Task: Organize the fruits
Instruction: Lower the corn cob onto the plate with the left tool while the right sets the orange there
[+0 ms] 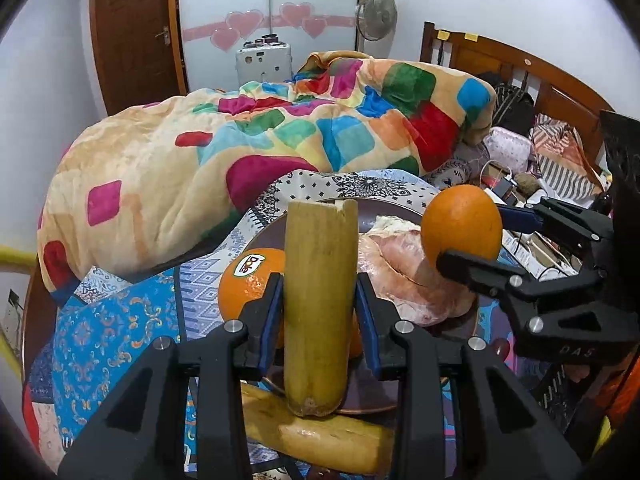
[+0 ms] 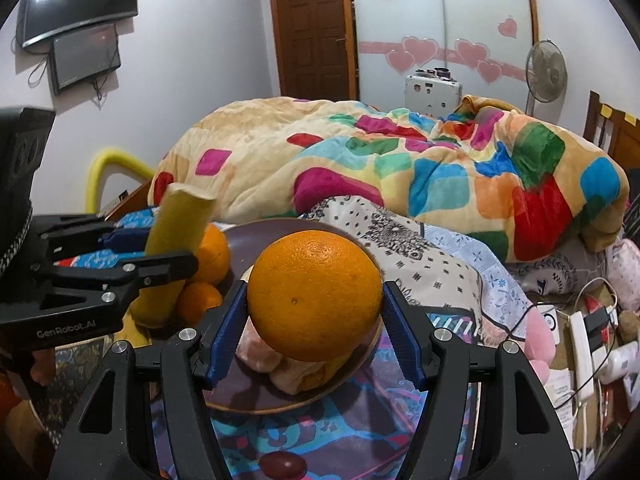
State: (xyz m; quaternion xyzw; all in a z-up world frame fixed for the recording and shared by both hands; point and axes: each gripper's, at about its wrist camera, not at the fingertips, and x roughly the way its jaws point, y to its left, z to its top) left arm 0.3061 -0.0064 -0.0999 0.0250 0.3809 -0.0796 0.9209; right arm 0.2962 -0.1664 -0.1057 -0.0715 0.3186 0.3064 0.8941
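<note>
My left tongs [image 1: 320, 300] grip the banana piece [image 1: 320, 300], right tongs [image 2: 314, 320] the orange [image 2: 314, 294]; lowering both together risks them colliding over the crowded plate [image 2: 248, 240] at twelve o'clock.

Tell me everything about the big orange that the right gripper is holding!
The orange is round, bright and dimpled, with a few tiny dark specks on its peel and no sticker showing. It looks whole and firm. The right hand-held gripper clamps it from both sides with blue pads, lifting it above the dark plate, over a pale pinkish lump lying there. Nothing else touches it. Seen from the left camera, it hangs to the right of a yellow-green stick held by the other gripper.
</note>
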